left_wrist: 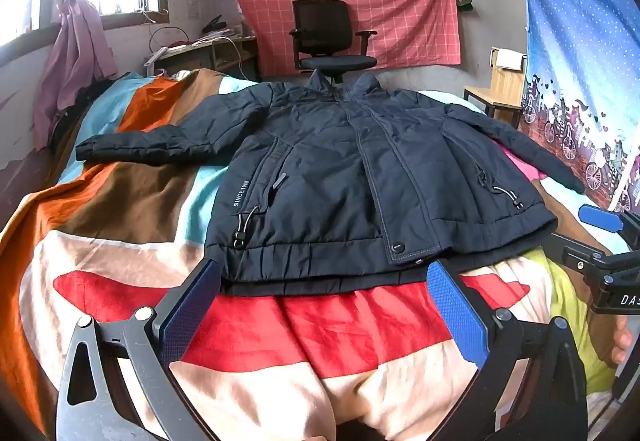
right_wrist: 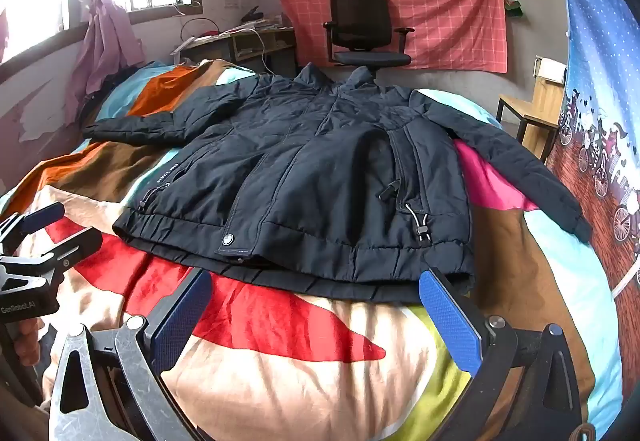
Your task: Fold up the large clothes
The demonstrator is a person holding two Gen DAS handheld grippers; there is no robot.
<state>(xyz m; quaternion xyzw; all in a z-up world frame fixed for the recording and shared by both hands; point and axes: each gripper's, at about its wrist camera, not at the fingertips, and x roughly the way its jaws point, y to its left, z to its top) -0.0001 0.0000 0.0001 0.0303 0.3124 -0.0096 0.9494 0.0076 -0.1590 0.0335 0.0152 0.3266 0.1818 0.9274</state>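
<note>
one jacket (left_wrist: 360,177), two gaping hand-held grippers, left (left_wrist: 324,281), right (right_wrist: 316,293).

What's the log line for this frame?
stage: before first fold | jacket: flat on bed, sleeves out | left gripper: open, empty | right gripper: open, empty

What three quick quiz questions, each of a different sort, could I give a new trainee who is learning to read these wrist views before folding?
1. True or false: the dark jacket lies front side up on the bedspread, both sleeves spread outward.
2. Multiple choice: the left gripper is A) shut on the hem, B) open, just short of the hem, C) holding a sleeve.
3. Fill in: behind the jacket's collar stands a black office ____.

Key
1. True.
2. B; the right gripper is open near the hem too.
3. Chair.
</note>
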